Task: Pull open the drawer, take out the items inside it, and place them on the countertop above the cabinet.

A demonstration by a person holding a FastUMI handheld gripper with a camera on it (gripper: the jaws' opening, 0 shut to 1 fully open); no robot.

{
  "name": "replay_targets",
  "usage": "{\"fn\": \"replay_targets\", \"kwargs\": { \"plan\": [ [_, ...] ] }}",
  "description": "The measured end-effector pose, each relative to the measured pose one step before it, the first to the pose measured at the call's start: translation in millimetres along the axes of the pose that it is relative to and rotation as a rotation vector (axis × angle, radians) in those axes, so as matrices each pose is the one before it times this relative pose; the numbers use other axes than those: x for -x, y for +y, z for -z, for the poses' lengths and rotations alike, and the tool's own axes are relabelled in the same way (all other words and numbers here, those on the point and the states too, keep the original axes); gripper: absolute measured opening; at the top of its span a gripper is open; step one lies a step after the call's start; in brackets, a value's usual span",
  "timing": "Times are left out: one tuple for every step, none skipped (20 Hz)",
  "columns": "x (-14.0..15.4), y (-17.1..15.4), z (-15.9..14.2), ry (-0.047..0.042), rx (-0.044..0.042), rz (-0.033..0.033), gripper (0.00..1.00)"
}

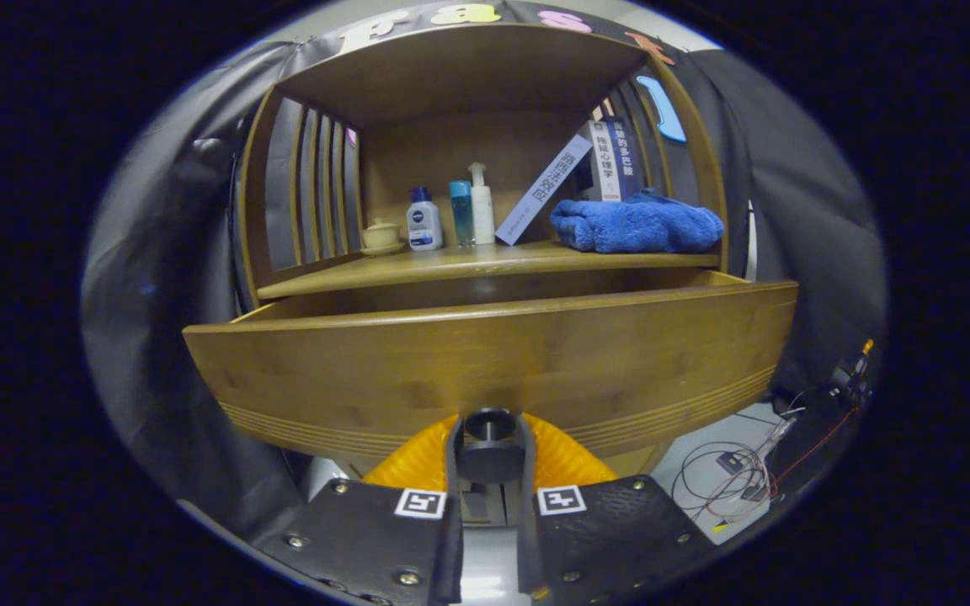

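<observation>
step: drawer (485, 353) standing part-way out under the countertop (451, 263); gripper (489, 454) clamping both fingers on its knob (489, 450) | contents hidden behind the drawer front | remaining: taking items out, placing them beside the blue towel (636, 223)

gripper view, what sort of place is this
Likely a staged home corner in a recording booth: a wooden cabinet with a pulled-out drawer, toiletry bottles and a folded blue towel on its countertop. The tongs grip the round dark drawer knob.
</observation>
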State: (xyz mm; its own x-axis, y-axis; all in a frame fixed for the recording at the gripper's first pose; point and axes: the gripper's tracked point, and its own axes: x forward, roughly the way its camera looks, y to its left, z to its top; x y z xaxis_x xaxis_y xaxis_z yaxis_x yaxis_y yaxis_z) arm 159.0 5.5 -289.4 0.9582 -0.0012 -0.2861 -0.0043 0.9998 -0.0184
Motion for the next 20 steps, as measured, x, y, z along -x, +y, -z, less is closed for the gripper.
{"fn": "replay_targets", "kwargs": {
  "plan": [
    [8.87, -0.67, 1.19, -0.00265, -0.00748, -0.00026, 0.26],
    [6.77, 1.66, 2.57, -0.00034, 0.00172, -0.00123, 0.25],
    [6.32, -0.80, 2.64, 0.00552, 0.01069, 0.00447, 0.25],
    [7.53, -1.56, 0.79, -0.00202, 0.00641, 0.00248, 0.25],
    [5.47, 0.35, 2.17, 0.00124, -0.00005, -0.00246, 0.25],
    [5.45, 0.80, 2.35, -0.00460, -0.00486, -0.00258, 0.25],
    [4.16, -0.18, 4.12, 0.00932, 0.01370, -0.00031, 0.25],
    [4.71, 0.44, 6.10, 0.00590, 0.00673, -0.00218, 0.25],
    [3.18, 1.57, 4.50, 0.00496, 0.00727, -0.00595, 0.25],
    [3.14, 1.61, -2.97, -0.02954, 0.01060, -0.00316, 0.25],
    [-2.03, -2.38, 2.78, 0.00894, 0.00871, 0.00153, 0.25],
    [2.86, -0.39, -2.71, -0.00442, -0.01593, 0.00348, 0.25],
    [0.23, -0.33, 0.87, 0.00842, -0.00793, 0.00330, 0.25],
    [-1.43, 0.91, 3.28, 0.01530, 0.00528, 0.00105, 0.25],
    [4.85, 1.10, -2.95, 0.01550, 0.01690, -0.00778, 0.26],
    [2.53, -2.24, -10.20, -0.02097, 0.00267, 0.00322, 0.40],
    [2.38, -2.54, -12.39, -0.02018, 0.00360, 0.00506, 0.42],
    [8.79, -2.90, -13.86, -0.01391, 0.00249, 0.01060, 0.50],
    [7.14, -5.43, -14.26, -0.01319, -0.00699, 0.01218, 0.58],
    [7.37, 1.78, -13.43, -0.02183, -0.01875, -0.01135, 0.66]
  ]
}}
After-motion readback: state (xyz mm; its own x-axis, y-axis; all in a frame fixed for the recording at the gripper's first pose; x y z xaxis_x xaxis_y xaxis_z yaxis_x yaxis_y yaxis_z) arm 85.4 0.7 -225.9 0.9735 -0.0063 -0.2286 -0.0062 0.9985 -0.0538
